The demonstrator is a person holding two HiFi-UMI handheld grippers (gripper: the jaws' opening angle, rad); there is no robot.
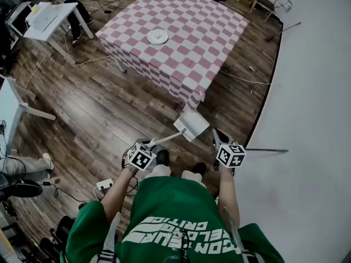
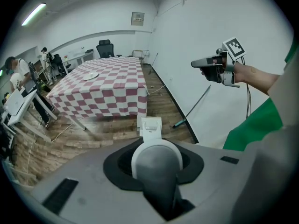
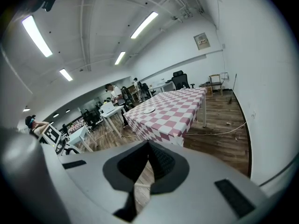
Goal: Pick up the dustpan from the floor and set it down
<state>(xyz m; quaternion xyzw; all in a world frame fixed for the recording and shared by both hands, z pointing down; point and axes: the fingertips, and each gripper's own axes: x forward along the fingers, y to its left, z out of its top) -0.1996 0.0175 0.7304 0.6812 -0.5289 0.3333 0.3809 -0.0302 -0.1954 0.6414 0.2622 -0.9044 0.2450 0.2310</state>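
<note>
In the head view the white dustpan hangs in front of my feet, just short of the checked table's corner. Its long pale handle runs back to my left gripper, which is shut on the handle's end. The left gripper view shows the handle's rounded grey end between the jaws of the left gripper, with the dustpan beyond it. Whether the pan touches the floor I cannot tell. My right gripper is held to the right of the pan, shut and holding nothing. In its own view the right gripper has its pads meeting at the tip.
A table with a pink-and-white checked cloth stands ahead and bears a white plate. A thin stick lies by the white wall on the right. White desks stand at the left. Cables and a power strip lie on the wooden floor.
</note>
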